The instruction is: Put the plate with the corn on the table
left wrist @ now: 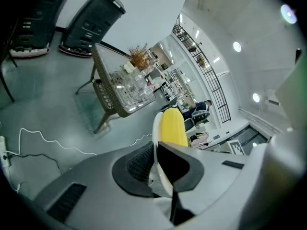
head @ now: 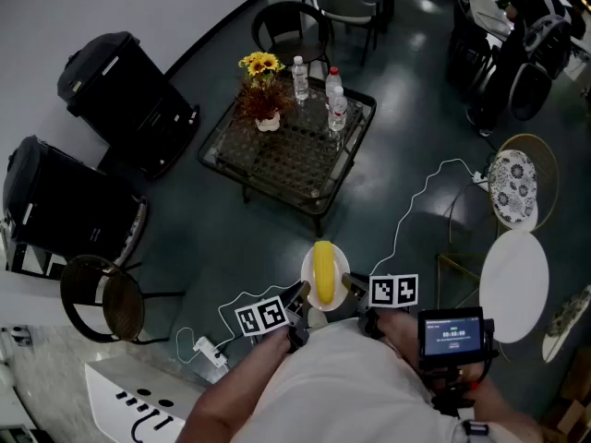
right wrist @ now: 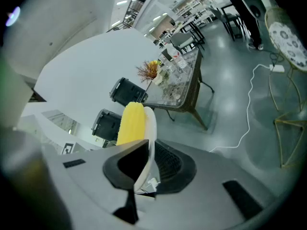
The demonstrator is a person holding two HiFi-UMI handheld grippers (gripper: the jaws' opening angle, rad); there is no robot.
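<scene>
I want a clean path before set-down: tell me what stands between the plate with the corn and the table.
Nothing visible does. The plate, clamped by the left tool and right tool, hangs over the floor short of the table; flowers and bottles stand at its far side, the near part bare.

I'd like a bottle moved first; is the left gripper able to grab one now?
Probably not: the left gripper is shut on the plate, and the bottles stand far ahead.

Head view looks steeply down; all 3 views share the table (head: 294, 155).
</scene>
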